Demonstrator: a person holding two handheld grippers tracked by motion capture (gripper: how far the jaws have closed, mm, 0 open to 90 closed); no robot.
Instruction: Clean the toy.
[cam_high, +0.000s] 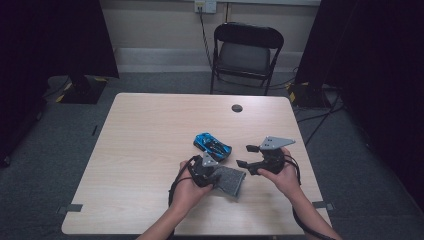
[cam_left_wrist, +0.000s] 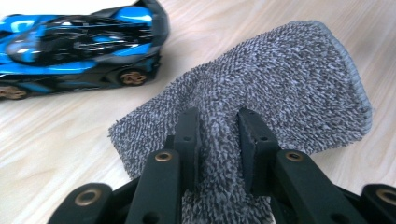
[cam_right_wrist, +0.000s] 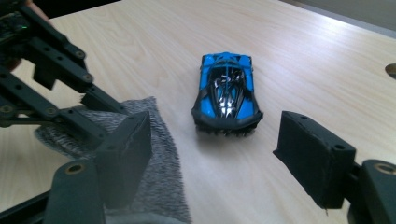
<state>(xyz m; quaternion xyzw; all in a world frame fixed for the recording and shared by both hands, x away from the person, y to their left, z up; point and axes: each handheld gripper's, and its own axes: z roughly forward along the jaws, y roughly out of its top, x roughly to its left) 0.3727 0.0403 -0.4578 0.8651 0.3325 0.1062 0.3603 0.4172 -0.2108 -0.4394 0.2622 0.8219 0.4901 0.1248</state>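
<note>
A blue and black toy car (cam_high: 212, 145) (cam_left_wrist: 79, 46) (cam_right_wrist: 227, 91) stands on the wooden table (cam_high: 150, 135). Just in front of it lies a grey terry cloth (cam_high: 230, 180) (cam_left_wrist: 280, 88) (cam_right_wrist: 154, 168). My left gripper (cam_high: 209, 176) (cam_left_wrist: 218, 135) is shut on a pinched fold of that cloth near its edge. My right gripper (cam_high: 243, 156) (cam_right_wrist: 212, 154) hovers to the right of the cloth, jaws wide open with nothing between them, facing the rear of the car.
A round cable hole (cam_high: 237, 108) sits near the table's far edge. A black folding chair (cam_high: 245, 52) stands behind the table. Dark curtains hang at both sides of the room.
</note>
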